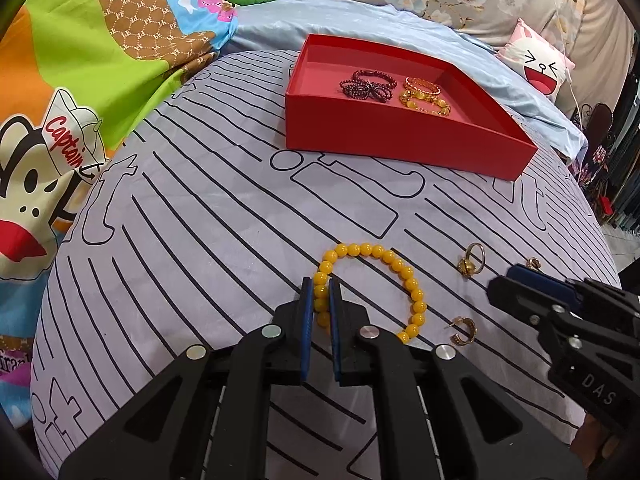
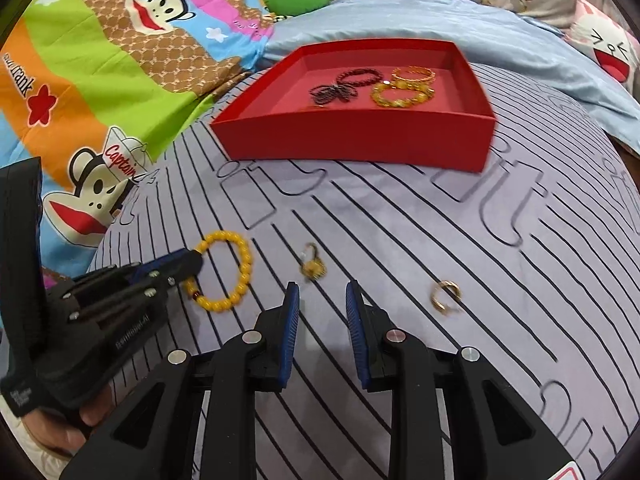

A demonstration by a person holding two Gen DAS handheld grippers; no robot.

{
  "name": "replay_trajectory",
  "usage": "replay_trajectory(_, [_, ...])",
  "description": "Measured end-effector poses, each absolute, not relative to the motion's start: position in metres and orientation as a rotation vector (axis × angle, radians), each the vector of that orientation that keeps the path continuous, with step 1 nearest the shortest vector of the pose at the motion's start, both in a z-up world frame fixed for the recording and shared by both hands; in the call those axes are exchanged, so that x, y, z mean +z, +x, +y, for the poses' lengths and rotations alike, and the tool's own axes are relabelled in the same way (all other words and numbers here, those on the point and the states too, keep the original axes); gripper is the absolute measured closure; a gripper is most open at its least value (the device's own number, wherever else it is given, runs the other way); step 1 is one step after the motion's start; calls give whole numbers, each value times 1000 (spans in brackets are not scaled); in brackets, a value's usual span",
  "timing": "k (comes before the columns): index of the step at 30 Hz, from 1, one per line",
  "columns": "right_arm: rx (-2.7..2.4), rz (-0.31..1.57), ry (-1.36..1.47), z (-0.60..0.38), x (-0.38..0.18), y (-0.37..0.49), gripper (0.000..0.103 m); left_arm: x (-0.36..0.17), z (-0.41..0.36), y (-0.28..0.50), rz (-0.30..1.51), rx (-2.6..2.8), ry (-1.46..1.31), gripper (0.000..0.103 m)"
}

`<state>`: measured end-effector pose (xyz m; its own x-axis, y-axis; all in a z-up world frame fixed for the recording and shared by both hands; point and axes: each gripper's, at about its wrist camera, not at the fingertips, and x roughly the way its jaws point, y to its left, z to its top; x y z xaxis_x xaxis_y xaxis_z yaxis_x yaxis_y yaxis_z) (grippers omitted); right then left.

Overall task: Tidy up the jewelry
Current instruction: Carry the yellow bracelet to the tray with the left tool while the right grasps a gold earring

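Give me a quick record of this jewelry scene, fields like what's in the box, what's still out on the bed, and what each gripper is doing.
surface: striped grey bedsheet
container: red box, open
in box: dark beaded bracelets; amber and gold bracelets
still on sheet: yellow bead bracelet; gold ring; gold hoop earring; another small gold piece, partly hidden
left gripper: shut on the yellow bead bracelet
right gripper: open, nothing between its pads, above bare sheet
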<state>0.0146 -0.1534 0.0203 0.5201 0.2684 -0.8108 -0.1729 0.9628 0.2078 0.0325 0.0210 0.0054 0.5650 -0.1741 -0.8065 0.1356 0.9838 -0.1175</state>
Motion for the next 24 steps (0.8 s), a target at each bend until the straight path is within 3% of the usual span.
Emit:
replay_trajectory(9, [275,987,105,-147,20,26,85,6,20,34,955,-187,-49,95])
replay_trajectory(16, [274,991,109,-147,17,31,100,6,20,36,957,-196,-54,96])
replay_trajectory(24, [258,954,128,-160,30,30,100,14,18,39,955,-234,-67,96])
